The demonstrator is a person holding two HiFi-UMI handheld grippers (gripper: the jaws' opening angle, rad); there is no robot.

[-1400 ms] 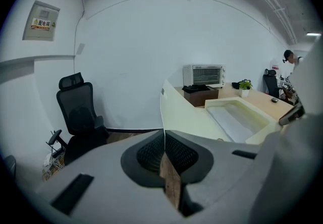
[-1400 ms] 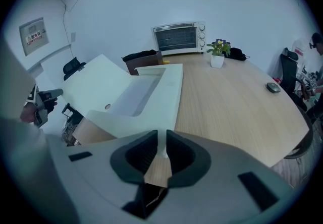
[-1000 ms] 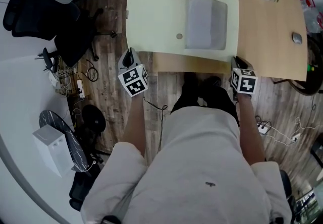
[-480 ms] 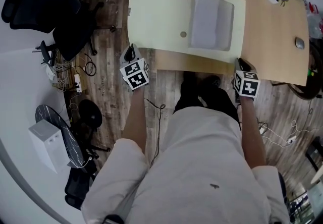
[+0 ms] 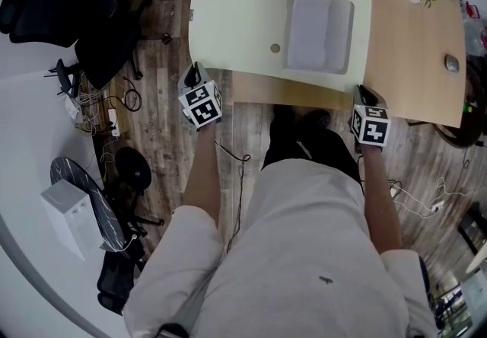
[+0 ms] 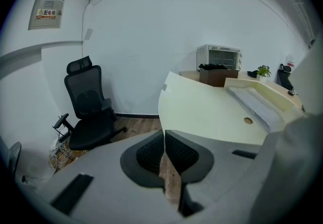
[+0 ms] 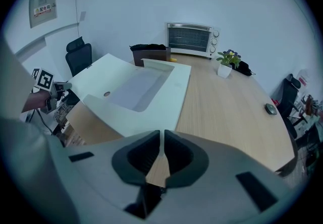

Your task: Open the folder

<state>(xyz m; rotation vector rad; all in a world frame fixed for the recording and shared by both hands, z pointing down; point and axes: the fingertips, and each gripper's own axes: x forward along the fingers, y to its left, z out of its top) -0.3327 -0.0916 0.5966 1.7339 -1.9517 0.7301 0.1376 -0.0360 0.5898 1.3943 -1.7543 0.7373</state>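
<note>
Bright, diffuse indoor light, even across all views; the source can't be told. Shadows are soft, with the wood floor (image 5: 251, 119) darker under the table (image 5: 411, 47) edge. Cream folder (image 5: 236, 24) is evenly lit and pale, its detail kept. Head view is sharp in the middle, with a fisheye bend and straight edges bowing toward the rim. Both gripper views have heavy barrel distortion, black vignette corners and a cooler bluish cast. Their nearest foreground is soft and out of focus. Farther off, the office chair (image 6: 88, 112) and toaster oven (image 7: 193, 39) are fairly crisp.

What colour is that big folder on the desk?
Pale cream folder, with a greyish pocket inside; clearest in the head view.
</note>
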